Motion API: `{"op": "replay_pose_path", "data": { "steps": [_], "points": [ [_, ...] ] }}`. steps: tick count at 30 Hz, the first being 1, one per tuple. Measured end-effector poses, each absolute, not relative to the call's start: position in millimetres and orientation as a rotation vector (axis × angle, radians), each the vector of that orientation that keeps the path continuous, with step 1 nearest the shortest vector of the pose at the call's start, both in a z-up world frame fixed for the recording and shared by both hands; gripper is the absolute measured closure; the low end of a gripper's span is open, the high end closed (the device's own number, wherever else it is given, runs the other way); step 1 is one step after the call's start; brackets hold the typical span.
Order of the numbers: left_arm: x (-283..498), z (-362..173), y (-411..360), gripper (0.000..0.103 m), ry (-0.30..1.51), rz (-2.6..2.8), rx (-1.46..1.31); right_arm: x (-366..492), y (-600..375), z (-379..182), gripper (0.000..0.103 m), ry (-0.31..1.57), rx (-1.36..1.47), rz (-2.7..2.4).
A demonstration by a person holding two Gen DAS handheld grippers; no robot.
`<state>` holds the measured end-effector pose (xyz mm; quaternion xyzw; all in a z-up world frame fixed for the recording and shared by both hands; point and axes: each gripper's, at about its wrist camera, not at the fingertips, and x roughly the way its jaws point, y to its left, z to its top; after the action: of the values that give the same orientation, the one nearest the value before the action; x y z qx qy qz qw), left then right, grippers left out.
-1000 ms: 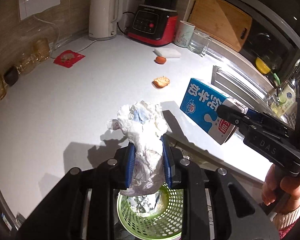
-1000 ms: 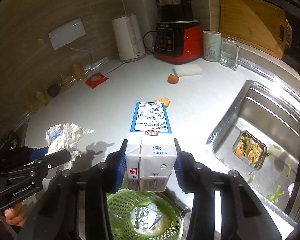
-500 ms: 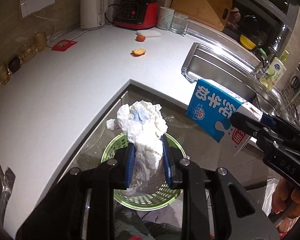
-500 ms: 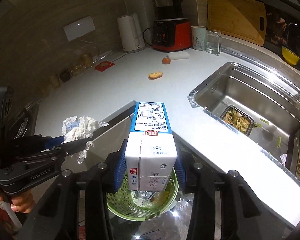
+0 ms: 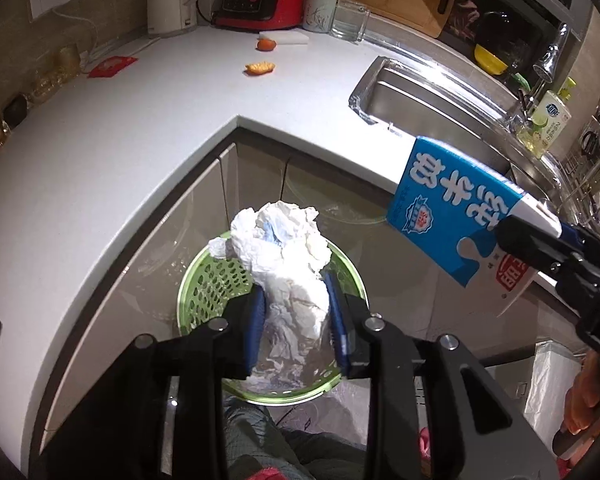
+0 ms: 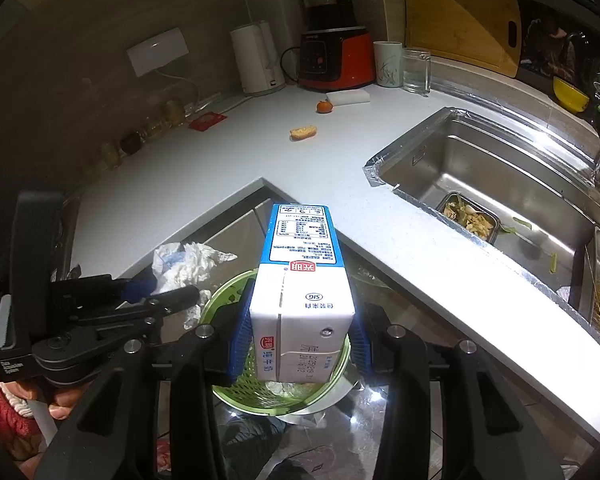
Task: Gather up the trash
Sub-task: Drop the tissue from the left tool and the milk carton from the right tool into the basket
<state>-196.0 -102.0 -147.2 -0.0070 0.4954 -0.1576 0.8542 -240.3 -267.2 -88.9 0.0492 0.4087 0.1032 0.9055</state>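
My left gripper (image 5: 296,312) is shut on a crumpled white tissue wad (image 5: 284,248) and holds it above a green perforated trash basket (image 5: 208,284) on the floor below the counter corner. My right gripper (image 6: 300,336) is shut on a blue and white milk carton (image 6: 300,280), also held over the basket (image 6: 228,304). The carton (image 5: 452,216) shows at the right of the left wrist view, and the tissue (image 6: 184,264) at the left of the right wrist view. Crumpled foil and paper lie inside the basket.
The white L-shaped counter (image 5: 112,136) holds a piece of bread (image 5: 260,68), a small orange fruit (image 5: 266,44), a red packet (image 5: 112,66), a white sponge, a kettle, a red blender, a mug and a glass. A steel sink (image 6: 500,184) with food scraps lies to the right.
Both grippers pulled back from the counter with their loads, away from the wall and off the counter edge. They now hang over the green basket by the cabinet corner.
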Motion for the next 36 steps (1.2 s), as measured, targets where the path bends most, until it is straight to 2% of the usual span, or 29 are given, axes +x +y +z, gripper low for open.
{"op": "replay_pose_path", "data": {
  "steps": [2, 3, 8, 11, 16, 20, 23, 24, 25, 27, 32, 36],
  "points": [
    [-190.7, -167.1, -101.6, 0.046, 1.087, -0.327, -0.034, -241.0, -266.5, -91.2, 0.06, 0.852, 0.105, 0.212],
    [-189.1, -176.0, -101.0, 0.043, 1.105, -0.321, -0.038, -241.0, -267.2, -92.8, 0.06, 0.857, 0.107, 0.212],
    [-185.8, -197.6, -91.0, 0.04, 1.182, -0.282, -0.066, -241.1, -267.8, -102.8, 0.06, 0.882, 0.111, 0.208],
    [-185.8, -184.7, -77.0, 0.031, 1.152, -0.246, -0.088, -240.3, -268.2, -110.5, 0.06, 0.9, 0.121, 0.212],
    [-187.7, -152.5, -52.5, 0.025, 1.071, -0.165, -0.073, -239.5, -261.4, -124.0, 0.06, 0.928, 0.126, 0.247],
    [-193.8, -130.8, -35.9, 0.017, 1.034, -0.123, -0.093, -237.1, -249.4, -140.8, 0.06, 0.959, 0.123, 0.286],
    [-195.9, -120.2, -29.8, 0.015, 1.015, -0.112, -0.096, -233.0, -237.8, -157.7, 0.059, 0.991, 0.113, 0.32],
    [-196.8, -118.2, -29.3, 0.015, 1.01, -0.112, -0.096, -231.6, -233.9, -164.2, 0.056, 1.0, 0.105, 0.326],
    [-196.7, -116.7, -29.5, 0.015, 1.005, -0.112, -0.098, -229.2, -229.7, -172.2, 0.041, 1.017, 0.1, 0.326],
    [-196.9, -114.5, -30.1, 0.015, 0.998, -0.109, -0.09, -226.2, -226.4, -185.0, 0.023, 1.041, 0.099, 0.311],
    [-198.2, -111.5, -31.1, 0.015, 0.987, -0.111, -0.078, -221.2, -226.6, -190.3, 0.02, 1.078, 0.151, 0.32],
    [-198.7, -104.8, -28.7, 0.014, 0.976, -0.11, -0.105, -221.8, -228.1, -161.4, 0.007, 1.01, 0.153, 0.297]
  ]
}}
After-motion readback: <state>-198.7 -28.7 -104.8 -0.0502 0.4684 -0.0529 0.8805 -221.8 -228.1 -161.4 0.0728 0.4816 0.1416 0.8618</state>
